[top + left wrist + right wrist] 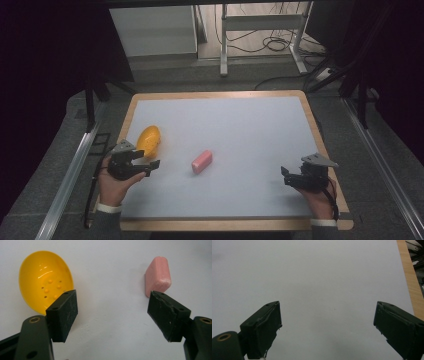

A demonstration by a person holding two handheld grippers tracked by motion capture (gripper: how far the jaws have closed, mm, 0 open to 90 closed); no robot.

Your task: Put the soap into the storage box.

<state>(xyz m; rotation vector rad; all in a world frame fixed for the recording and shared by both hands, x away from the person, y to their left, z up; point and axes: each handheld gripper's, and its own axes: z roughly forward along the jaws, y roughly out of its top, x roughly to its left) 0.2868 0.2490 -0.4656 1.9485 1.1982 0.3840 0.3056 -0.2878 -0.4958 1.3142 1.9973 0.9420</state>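
The left claw point(150, 166) hangs released near the yellow bowl point(149, 140) and pink soap point(202, 161), seemingly approaching. Next it must straddle one. The right claw point(286, 176) waits released, empty.

**Open worktop, two small obstacles at the left**

The pale worktop point(240, 125) lies bare from its centre toward 12 and 3 o'clock. A pink block point(202, 161) lies just left of centre, at about 8 o'clock. A yellow bowl point(149, 140) sits at 9 o'clock, near the edge. A clear lane runs between them. The left gripper point(152, 167) faces that lane, fingers spread. The right gripper point(284, 176), at 4 o'clock, faces bare surface.
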